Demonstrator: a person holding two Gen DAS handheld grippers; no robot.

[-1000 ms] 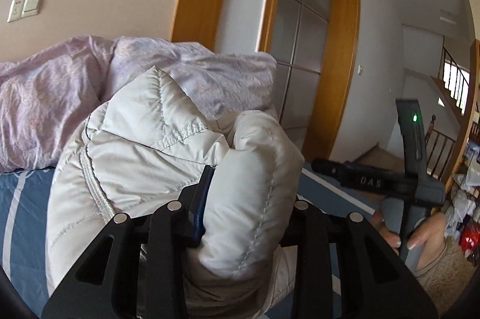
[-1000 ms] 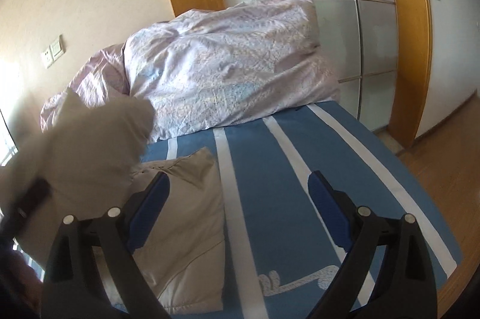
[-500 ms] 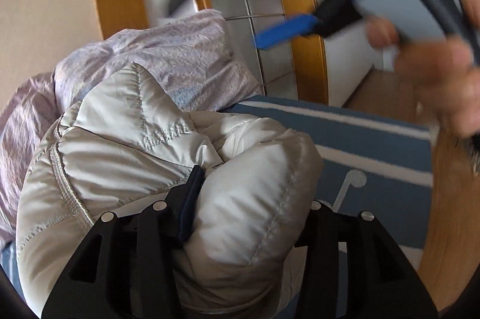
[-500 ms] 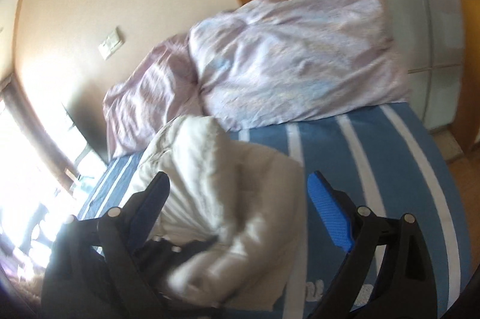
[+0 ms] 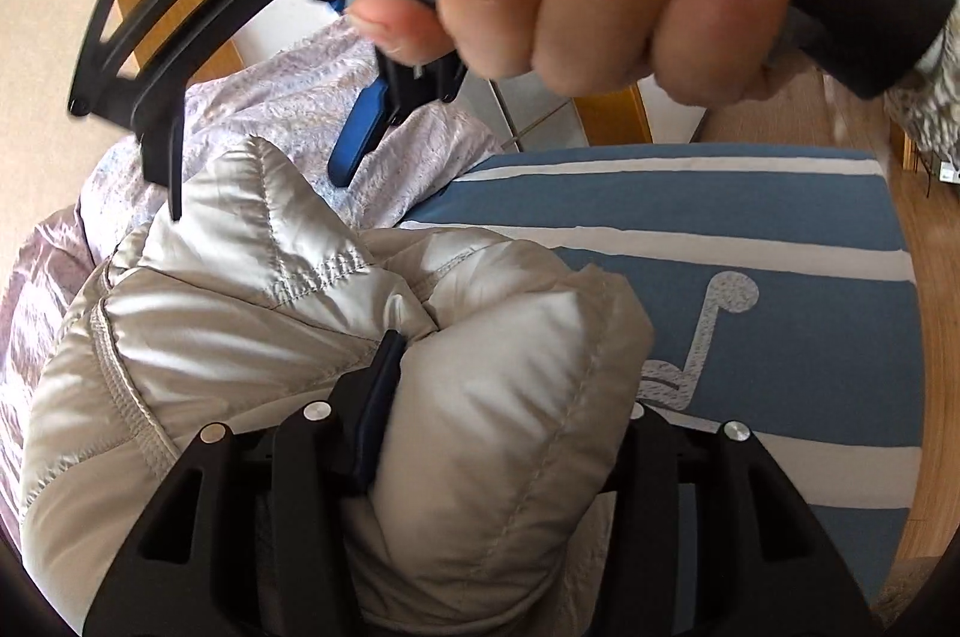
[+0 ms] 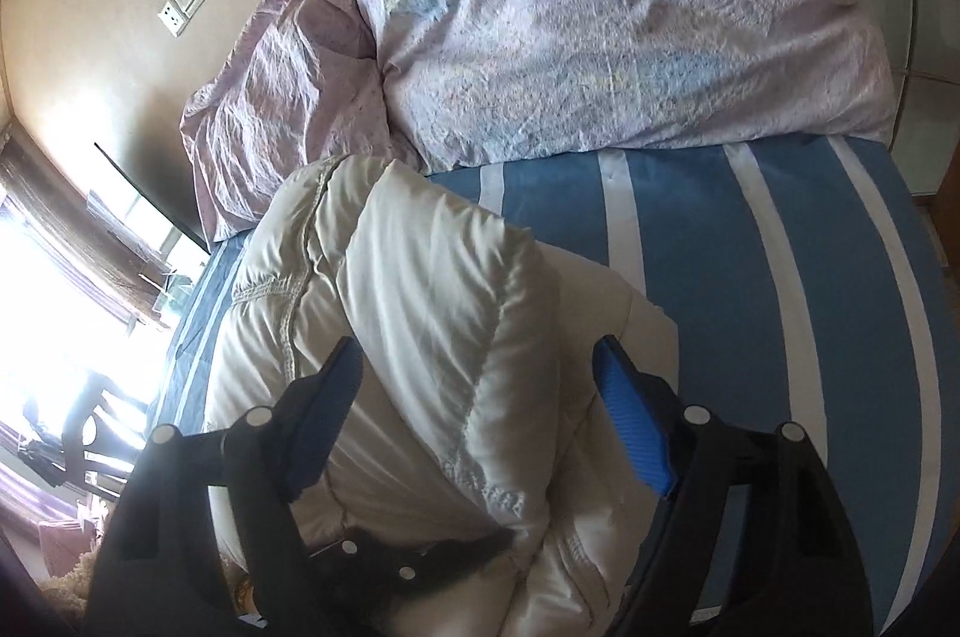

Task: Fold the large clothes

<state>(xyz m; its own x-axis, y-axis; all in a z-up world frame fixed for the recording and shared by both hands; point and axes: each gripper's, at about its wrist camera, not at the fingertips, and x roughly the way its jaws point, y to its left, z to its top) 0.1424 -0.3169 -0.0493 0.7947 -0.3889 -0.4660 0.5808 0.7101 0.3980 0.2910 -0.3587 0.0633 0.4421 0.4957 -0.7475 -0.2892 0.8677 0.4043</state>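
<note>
With the jacket point(image 5: 312, 337) bundled on the bed point(image 5: 780, 217) and a thick fold clenched in the left tool point(image 5: 498, 433), the right tool point(image 6: 474, 433), jaws just narrowed yet unclenched astride it, should be closed squarely before release

Jacket point(image 6: 420, 313) on bed point(image 6: 750, 265) (before the duvet point(image 6: 600, 25))

Puffy jacket point(image 6: 420, 313) btwn hand-held gripper point(image 6: 480, 427) pads
</note>
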